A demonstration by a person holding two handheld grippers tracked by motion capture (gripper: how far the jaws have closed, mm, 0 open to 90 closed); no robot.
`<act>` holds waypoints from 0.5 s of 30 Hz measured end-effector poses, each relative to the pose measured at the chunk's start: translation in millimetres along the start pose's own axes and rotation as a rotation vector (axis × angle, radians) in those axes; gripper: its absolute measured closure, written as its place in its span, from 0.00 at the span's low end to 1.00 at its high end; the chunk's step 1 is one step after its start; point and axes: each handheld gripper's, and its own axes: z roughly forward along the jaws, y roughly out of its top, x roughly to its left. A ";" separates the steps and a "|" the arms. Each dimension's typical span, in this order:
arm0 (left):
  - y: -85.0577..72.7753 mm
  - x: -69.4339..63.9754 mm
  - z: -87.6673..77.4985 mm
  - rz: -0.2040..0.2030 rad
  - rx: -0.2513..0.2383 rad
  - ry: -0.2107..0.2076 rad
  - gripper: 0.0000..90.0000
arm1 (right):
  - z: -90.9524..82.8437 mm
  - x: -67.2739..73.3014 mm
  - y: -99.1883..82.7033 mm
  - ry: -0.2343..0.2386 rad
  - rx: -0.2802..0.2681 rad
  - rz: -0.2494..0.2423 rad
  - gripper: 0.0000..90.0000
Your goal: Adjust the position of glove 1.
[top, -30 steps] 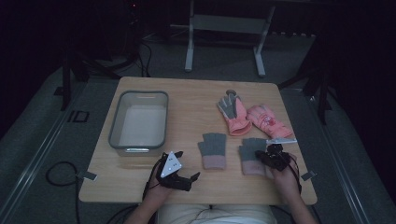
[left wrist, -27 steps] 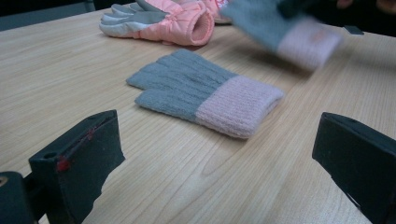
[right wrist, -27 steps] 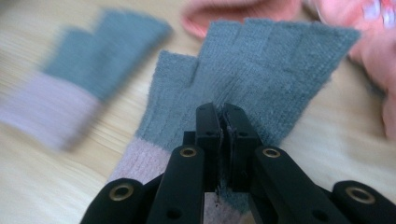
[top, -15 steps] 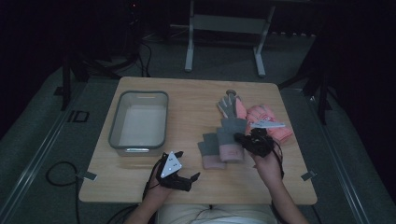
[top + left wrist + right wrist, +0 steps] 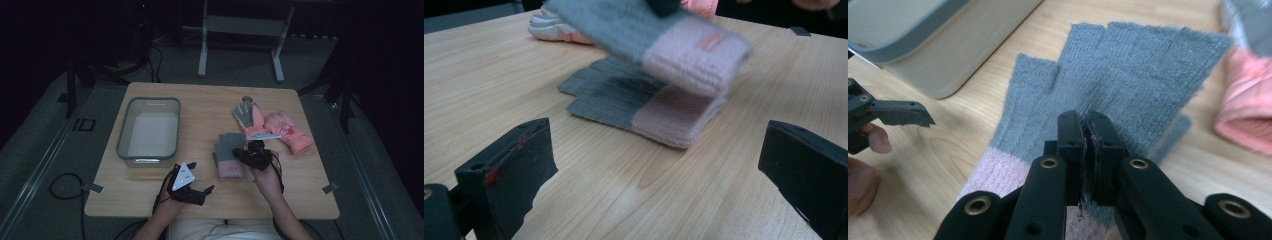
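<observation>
The right gripper (image 5: pixel 1087 131) had its fingers clamped on a grey-and-pink glove (image 5: pixel 1128 65), directly above its mate (image 5: pixel 644 102). The left gripper (image 5: pixel 659 165), fingers apart, waited beside them.

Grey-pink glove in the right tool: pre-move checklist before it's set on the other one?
1. Right tool shut on the held grey-pink glove: ok.
2. Held glove lifted off the table, seen in the left gripper view: ok.
3. Second grey-pink glove lying flat below it: ok.
4. Held glove lined up squarely over it: cannot tell, blurred.
5. Left tool open and apart from both gloves: ok.
6. Pink gloves and tub off to the sides: ok.
</observation>
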 end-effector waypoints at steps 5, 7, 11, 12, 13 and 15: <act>0.1 -0.1 0.1 0.003 0.005 0.003 0.01 | 15.6 -4.4 -8.3 -0.010 0.043 0.000 0.95; 0.1 0.0 0.2 0.001 0.004 -0.001 0.01 | 20.7 -7.2 -10.0 0.005 0.052 0.012 0.95; 0.2 0.1 0.5 -0.001 0.007 0.001 0.01 | 29.8 -9.3 -13.2 -0.005 0.073 0.006 0.95; 0.2 -0.1 0.6 0.002 0.006 0.001 0.01 | 32.2 -10.4 -14.3 -0.004 0.082 0.011 0.95; 0.3 -0.3 0.5 0.005 0.008 0.002 0.01 | 34.3 -11.8 -15.2 -0.002 0.089 0.016 0.95; 0.4 -0.6 0.8 0.005 0.009 0.003 0.01 | 36.8 -14.3 -17.0 -0.005 0.092 0.019 0.95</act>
